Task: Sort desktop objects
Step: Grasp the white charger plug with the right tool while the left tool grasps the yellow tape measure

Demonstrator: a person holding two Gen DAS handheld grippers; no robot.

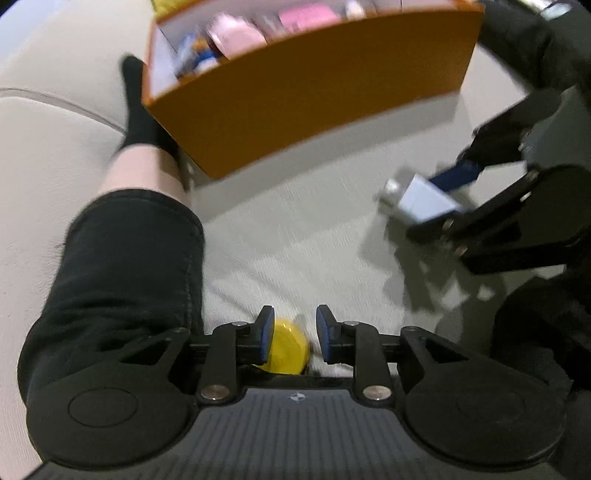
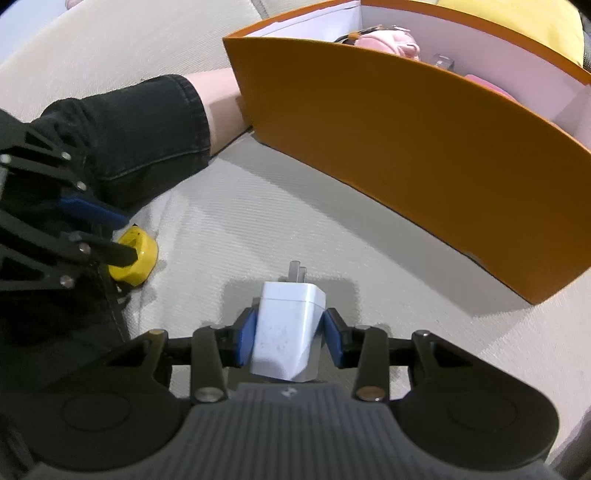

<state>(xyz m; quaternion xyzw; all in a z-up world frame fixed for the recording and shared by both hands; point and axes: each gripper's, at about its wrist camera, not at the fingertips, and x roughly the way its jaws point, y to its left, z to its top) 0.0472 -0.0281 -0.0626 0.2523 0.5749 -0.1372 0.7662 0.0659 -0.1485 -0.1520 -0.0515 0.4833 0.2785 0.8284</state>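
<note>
My right gripper (image 2: pixel 289 334) is shut on a white plug charger (image 2: pixel 286 332), prongs pointing forward, held above the pale sofa cushion (image 2: pixel 258 221). The charger also shows in the left wrist view (image 1: pixel 424 201) between the right gripper's fingers. My left gripper (image 1: pixel 293 332) is open, its jaws on either side of a yellow round object (image 1: pixel 286 347) that lies on the cushion; it shows in the right wrist view too (image 2: pixel 138 258). An orange box (image 2: pixel 406 155) with a white inside holds pink items and stands beyond both grippers.
A person's leg in black trousers (image 1: pixel 122 277) and a black sock (image 1: pixel 136 107) lies to the left, against the box's corner. A yellow cushion (image 2: pixel 517 26) lies behind the box.
</note>
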